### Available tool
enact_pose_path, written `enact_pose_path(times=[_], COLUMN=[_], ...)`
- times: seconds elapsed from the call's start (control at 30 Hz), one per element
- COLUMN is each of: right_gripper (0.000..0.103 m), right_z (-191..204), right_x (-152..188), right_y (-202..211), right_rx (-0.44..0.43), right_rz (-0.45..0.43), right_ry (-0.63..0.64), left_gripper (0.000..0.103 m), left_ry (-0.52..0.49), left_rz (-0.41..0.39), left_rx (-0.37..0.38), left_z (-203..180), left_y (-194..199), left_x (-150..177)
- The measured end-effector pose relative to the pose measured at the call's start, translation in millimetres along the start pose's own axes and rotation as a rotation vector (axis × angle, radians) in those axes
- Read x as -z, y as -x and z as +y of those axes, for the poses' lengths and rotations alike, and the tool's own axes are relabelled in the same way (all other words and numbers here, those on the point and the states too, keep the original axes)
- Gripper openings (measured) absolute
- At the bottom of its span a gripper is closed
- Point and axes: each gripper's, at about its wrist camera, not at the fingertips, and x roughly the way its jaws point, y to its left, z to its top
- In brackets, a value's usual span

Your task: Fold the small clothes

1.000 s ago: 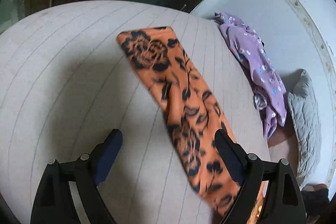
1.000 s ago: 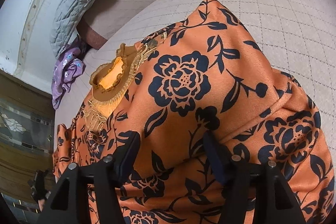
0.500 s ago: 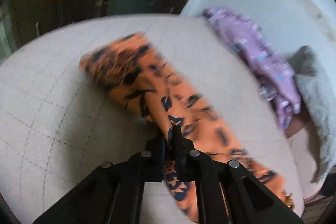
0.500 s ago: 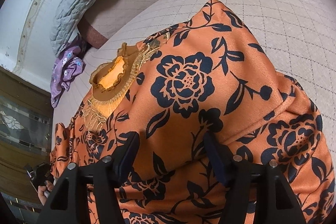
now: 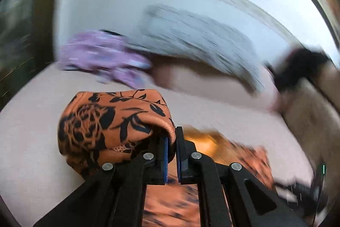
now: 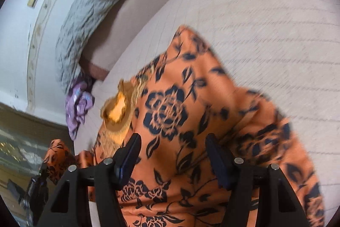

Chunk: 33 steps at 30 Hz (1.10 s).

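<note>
My left tool (image 5: 171, 142) pinches a fold of the orange floral garment (image 5: 102, 127); my right tool (image 6: 172, 154) hangs spread wide over that cloth, gripping nothing.

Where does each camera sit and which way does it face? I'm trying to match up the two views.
Left wrist: sits on the left claw, looking along its fingers across the bed toward the purple garment, grey pillow and wall; the claw is shut on a fold of the orange floral garment.
Right wrist: sits on the right claw, looking down over the garment's body and gold collar; its fingers stand open.
Shared: the orange garment, purple garment, pillow, bed and white wall.
</note>
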Motion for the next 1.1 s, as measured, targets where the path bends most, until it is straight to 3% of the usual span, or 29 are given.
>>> enact_pose_path(times=[0.07, 0.1, 0.13, 0.17, 0.2, 0.3, 0.4, 0.47, 0.6, 0.67, 0.77, 0.93, 1.1], right_gripper=[0.066, 0.066, 0.066, 0.066, 0.068, 0.068, 0.068, 0.068, 0.068, 0.068, 0.068, 0.068, 0.068], right_z=[-5.5, -9.1, -10.8, -13.1, -13.4, -9.8, 2.0, 11.6, 59.8, 86.5, 129.2, 175.8, 187.9], right_x=[-5.9, -9.3, -10.9, -13.3, -14.2, -12.6, -5.9, 0.9, 26.5, 43.9, 68.9, 95.7, 116.4], right_y=[8.4, 13.3, 16.0, 19.5, 20.7, 21.0, 14.5, 9.7, 0.1, -0.6, -2.6, -22.9, -69.6], right_rx=[-0.003, -0.003, -0.004, -0.008, -0.011, -0.012, -0.011, -0.025, -0.057, -0.041, 0.003, 0.104, 0.188], right_rz=[-0.020, -0.031, -0.037, -0.041, -0.041, -0.037, -0.024, -0.011, 0.010, -0.007, -0.055, -0.067, 0.039], right_ry=[-0.018, -0.030, -0.039, -0.049, -0.052, -0.037, 0.007, 0.041, 0.257, 0.398, 0.605, 0.889, 1.056], left_gripper=[0.009, 0.016, 0.023, 0.042, 0.057, 0.084, 0.089, 0.089, 0.089, 0.089, 0.089, 0.089, 0.089], left_ry=[-0.111, -0.196, -0.245, -0.298, -0.355, -0.362, -0.223, -0.121, 0.088, 0.106, 0.042, -0.055, 0.005], left_rz=[0.106, 0.178, 0.212, 0.231, 0.194, 0.050, -0.016, 0.009, 0.162, 0.275, 0.389, 0.453, 0.470], left_rx=[0.056, 0.090, 0.095, 0.089, 0.069, 0.018, -0.058, -0.158, -0.354, -0.443, -0.522, -0.504, -0.447], left_z=[-45.5, -70.4, -82.3, -94.0, -101.3, -88.7, -35.4, 4.7, 75.7, 94.5, 97.2, 88.5, 102.7], left_y=[-17.2, -25.4, -27.6, -26.3, -16.7, 12.0, 23.5, 14.6, -22.4, -40.5, -58.2, -69.4, -72.9], left_x=[21.0, 36.1, 44.3, 52.1, 58.0, 52.1, 32.7, 27.1, 34.7, 49.3, 67.4, 81.9, 82.8])
